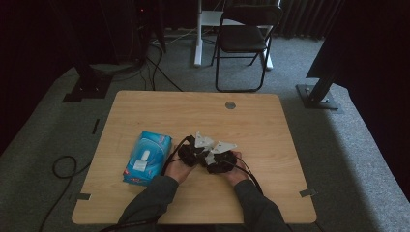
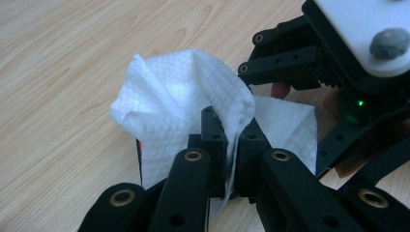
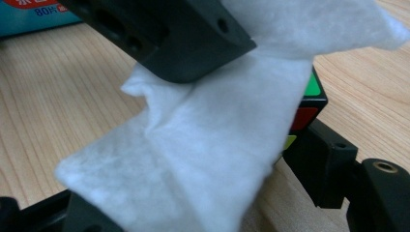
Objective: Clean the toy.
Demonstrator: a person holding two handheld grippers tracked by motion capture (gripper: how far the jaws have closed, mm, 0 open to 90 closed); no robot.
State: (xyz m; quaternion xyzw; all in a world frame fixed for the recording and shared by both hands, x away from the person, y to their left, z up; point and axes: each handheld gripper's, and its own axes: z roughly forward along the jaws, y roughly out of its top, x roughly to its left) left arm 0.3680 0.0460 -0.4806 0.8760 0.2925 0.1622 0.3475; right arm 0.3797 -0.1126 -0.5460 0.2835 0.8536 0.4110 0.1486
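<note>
1. Near the middle of the wooden surface (image 1: 251,125), both grippers meet, held in a person's hands.
2. Left gripper (image 2: 231,145): its fingers are pinched tight on a fold of the white wipe (image 2: 179,96).
3. Right gripper (image 3: 193,193): its fingers stand either side of a colour-tiled cube (image 3: 309,106); whether they press it cannot be told, as the wipe drapes over the cube.
4. Just left of the hands lies a blue wipes pack (image 1: 147,157), flat on the surface.
</note>
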